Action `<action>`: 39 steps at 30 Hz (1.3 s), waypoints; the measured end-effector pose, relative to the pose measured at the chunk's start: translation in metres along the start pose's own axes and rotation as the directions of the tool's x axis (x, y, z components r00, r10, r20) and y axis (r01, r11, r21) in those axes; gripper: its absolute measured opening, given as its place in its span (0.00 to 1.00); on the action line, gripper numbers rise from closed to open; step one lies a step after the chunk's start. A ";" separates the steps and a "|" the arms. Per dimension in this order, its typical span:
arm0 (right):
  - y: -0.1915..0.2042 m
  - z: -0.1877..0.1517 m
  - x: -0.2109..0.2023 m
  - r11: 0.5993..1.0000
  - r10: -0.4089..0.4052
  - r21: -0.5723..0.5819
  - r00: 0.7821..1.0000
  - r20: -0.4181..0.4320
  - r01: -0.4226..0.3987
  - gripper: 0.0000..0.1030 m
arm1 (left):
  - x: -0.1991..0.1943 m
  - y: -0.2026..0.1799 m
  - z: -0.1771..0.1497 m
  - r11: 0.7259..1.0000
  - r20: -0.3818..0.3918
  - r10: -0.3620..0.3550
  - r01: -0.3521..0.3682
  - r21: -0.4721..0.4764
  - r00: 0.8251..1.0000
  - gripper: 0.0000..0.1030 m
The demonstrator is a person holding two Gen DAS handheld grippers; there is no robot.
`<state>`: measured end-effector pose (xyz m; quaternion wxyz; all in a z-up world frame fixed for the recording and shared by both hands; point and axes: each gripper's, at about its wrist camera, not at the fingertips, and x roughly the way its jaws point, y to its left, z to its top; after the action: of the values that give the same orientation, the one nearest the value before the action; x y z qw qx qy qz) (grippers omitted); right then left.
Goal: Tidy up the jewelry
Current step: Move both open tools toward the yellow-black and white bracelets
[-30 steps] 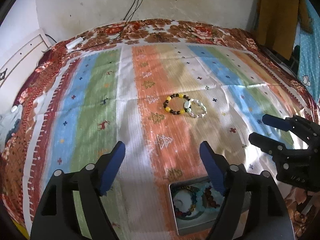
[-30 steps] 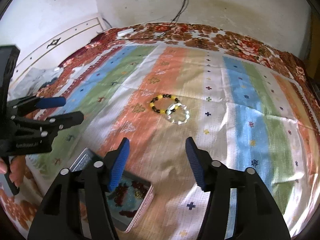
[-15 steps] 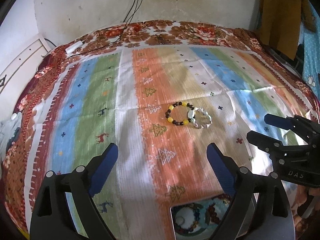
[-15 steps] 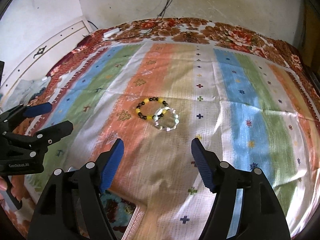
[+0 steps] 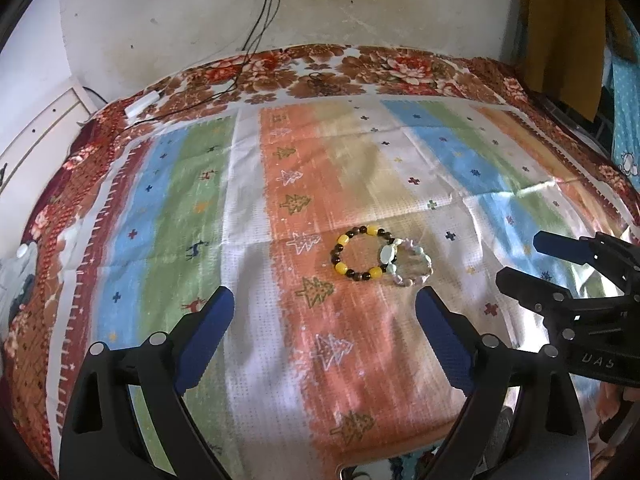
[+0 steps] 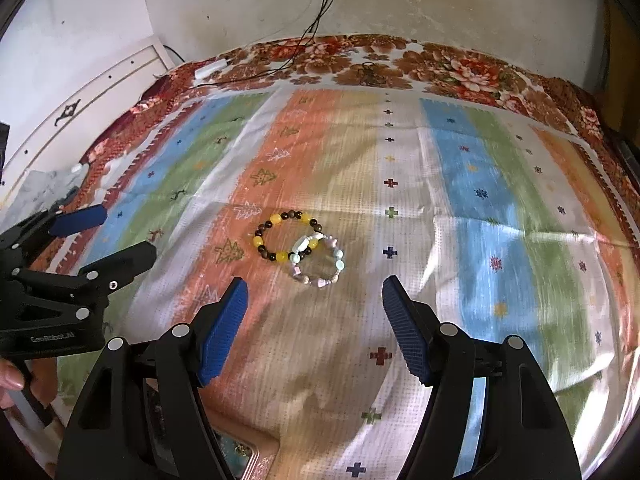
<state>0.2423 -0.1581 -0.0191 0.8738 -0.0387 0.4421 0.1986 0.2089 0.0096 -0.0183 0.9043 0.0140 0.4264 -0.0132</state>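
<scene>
Two bracelets lie overlapping on the striped cloth: one of yellow and dark beads [image 5: 371, 230] [image 6: 275, 222], one of pale beads [image 5: 408, 280] [image 6: 340, 266]. My left gripper [image 5: 324, 300] stands open, a little short of them, nothing between its fingers. In the right wrist view it shows at the left edge [image 6: 126, 230]. My right gripper [image 6: 315, 284] is open too and just short of the pale bracelet; the left wrist view has it at the right [image 5: 520, 258]. A metal tin [image 6: 240, 456] [image 5: 400, 468] with jewellery inside peeks out at the bottom, mostly hidden behind the gripper bodies.
The striped cloth [image 5: 256, 360] covers a floral bedspread [image 5: 400, 68] against a stained wall. Black cables [image 5: 256, 32] run down to a white adapter [image 5: 142, 104] at the far left corner. A white headboard [image 6: 100, 92] is on the left, and hanging clothes [image 5: 560, 20] on the right.
Both grippers have moved forward towards the bracelets and their jaws have spread wider. The tin has slid to the bottom edge of both views.
</scene>
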 end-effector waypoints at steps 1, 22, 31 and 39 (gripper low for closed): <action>-0.001 0.001 0.002 1.000 -0.001 0.001 1.000 -0.005 0.001 0.67 | 0.003 -0.001 0.001 1.000 -0.004 0.000 0.000 0.004 1.000 0.88; -0.010 0.011 0.035 1.000 0.002 0.013 0.999 -0.054 -0.002 0.67 | 0.052 0.019 0.021 0.998 -0.068 0.002 -0.006 -0.057 0.998 0.88; -0.016 0.016 0.057 1.000 -0.007 0.017 0.996 -0.086 0.009 0.67 | 0.077 0.015 0.027 0.999 -0.102 0.002 -0.005 -0.037 0.995 0.88; -0.019 0.018 0.073 1.000 -0.008 0.024 0.993 -0.115 0.011 0.67 | 0.102 0.012 0.028 1.000 -0.151 -0.013 0.009 -0.022 0.988 0.88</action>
<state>0.3018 -0.1487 -0.0680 0.8482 -0.0413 0.4941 0.1863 0.2956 0.0195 -0.0791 0.8693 0.0029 0.4941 -0.0124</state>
